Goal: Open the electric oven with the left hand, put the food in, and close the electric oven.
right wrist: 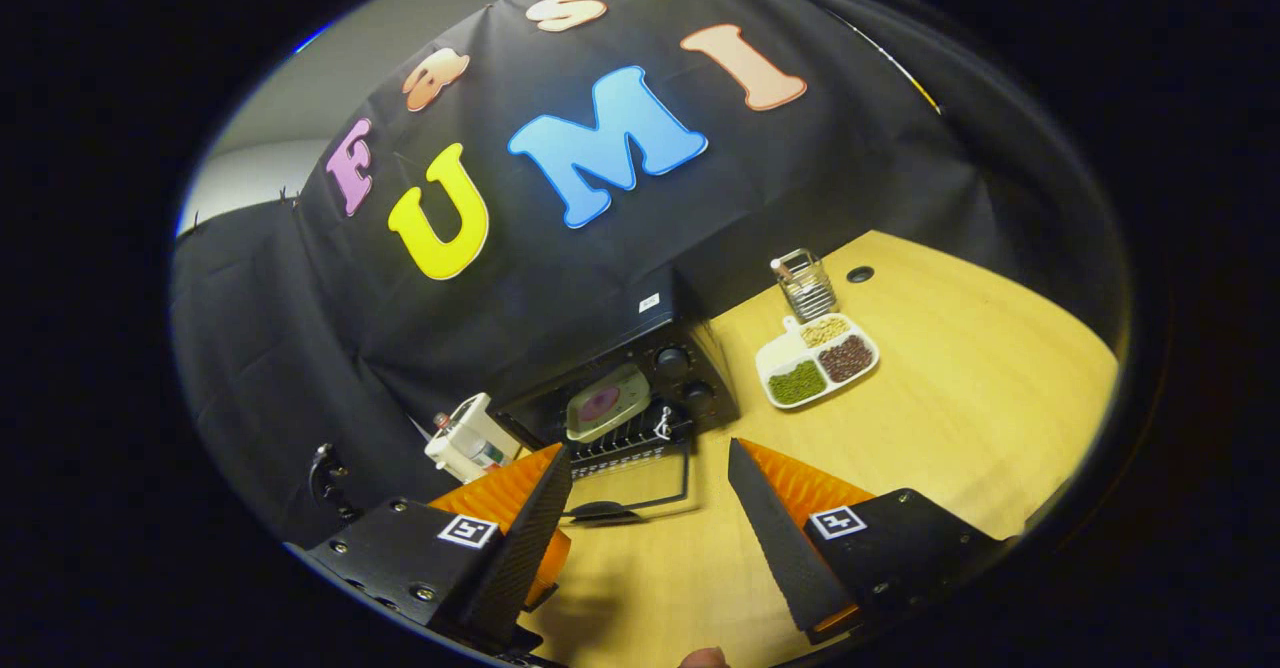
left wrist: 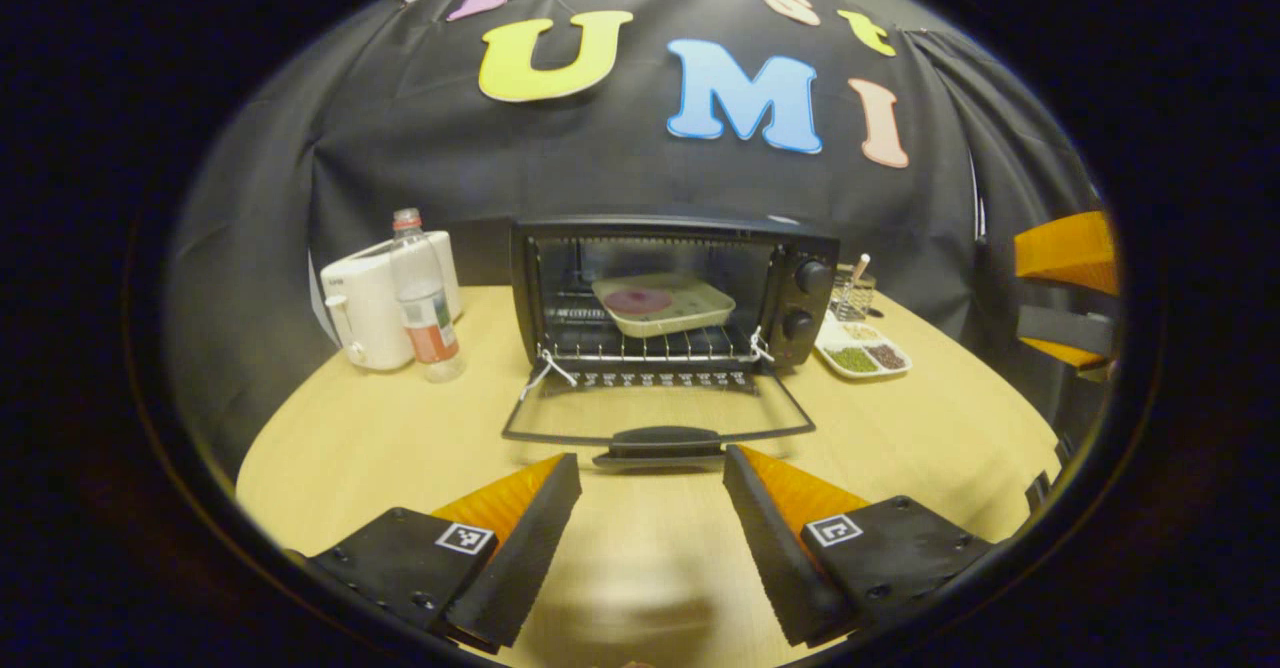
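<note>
The black electric oven (left wrist: 800,248) stands at the middle of the round wooden table with its glass door (left wrist: 660,410) folded down flat toward me. On the wire rack inside rests a cream tray (left wrist: 690,320) holding a round pink piece of food (left wrist: 637,300). My left gripper (left wrist: 652,468) is open and empty, its fingertips either side of the door handle (left wrist: 660,441) and just short of it. My right gripper (right wrist: 648,450) is open, empty and raised above the table; it looks down on the oven (right wrist: 690,343), the tray (right wrist: 608,403) and the lowered door (right wrist: 640,493). It also appears as the right gripper (left wrist: 1062,293) at the left gripper view's right edge.
Left of the oven stand a white appliance (left wrist: 370,313) and a clear bottle (left wrist: 428,318) with a red cap. To the oven's right lie a divided white dish of beans (left wrist: 862,348) and a wire holder (left wrist: 850,293); the dish (right wrist: 818,360) and holder (right wrist: 805,285) show again.
</note>
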A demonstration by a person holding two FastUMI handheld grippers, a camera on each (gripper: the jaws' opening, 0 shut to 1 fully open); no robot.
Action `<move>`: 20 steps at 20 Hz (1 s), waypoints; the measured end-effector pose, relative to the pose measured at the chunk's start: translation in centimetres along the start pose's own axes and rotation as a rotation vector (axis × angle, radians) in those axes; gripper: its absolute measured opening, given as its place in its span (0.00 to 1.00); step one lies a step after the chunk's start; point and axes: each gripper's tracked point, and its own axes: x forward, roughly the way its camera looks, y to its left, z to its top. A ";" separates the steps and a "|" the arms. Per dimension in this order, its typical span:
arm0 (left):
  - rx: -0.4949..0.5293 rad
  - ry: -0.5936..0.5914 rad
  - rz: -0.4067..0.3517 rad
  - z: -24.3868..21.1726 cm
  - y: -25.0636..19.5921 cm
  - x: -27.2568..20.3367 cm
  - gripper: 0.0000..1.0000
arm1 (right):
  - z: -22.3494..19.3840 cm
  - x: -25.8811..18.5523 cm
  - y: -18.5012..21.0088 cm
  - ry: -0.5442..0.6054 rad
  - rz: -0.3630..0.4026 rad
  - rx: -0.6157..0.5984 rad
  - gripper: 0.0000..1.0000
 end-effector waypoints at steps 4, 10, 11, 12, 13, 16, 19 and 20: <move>-0.017 0.096 0.022 -3.0 -0.9 1.8 1.00 | 0.9 -3.2 -2.0 -0.039 -0.062 -0.236 0.98; 0.010 0.169 0.036 -4.6 -2.1 6.0 0.98 | 1.4 -6.0 -4.3 -0.049 -0.151 -0.445 0.98; 0.013 0.175 0.040 -4.9 -2.0 6.4 0.98 | 1.5 -6.3 -4.9 -0.048 -0.171 -0.472 0.98; 0.014 0.183 0.041 -5.0 -2.0 6.8 0.98 | 1.8 -6.5 -5.2 -0.052 -0.185 -0.498 0.98; 0.015 0.194 0.043 -5.3 -2.1 7.3 0.98 | 1.8 -6.6 -5.2 -0.055 -0.191 -0.516 0.98; 0.042 0.178 0.057 -4.6 -1.9 8.6 1.00 | 1.9 -6.7 -5.2 -0.054 -0.196 -0.525 0.98; 0.065 0.170 0.055 -3.8 -1.7 8.4 1.00 | 2.1 -6.3 -5.3 -0.052 -0.199 -0.504 0.98; 0.082 0.151 0.053 -3.2 -1.8 8.1 0.98 | 2.2 -6.1 -5.2 -0.054 -0.196 -0.493 0.98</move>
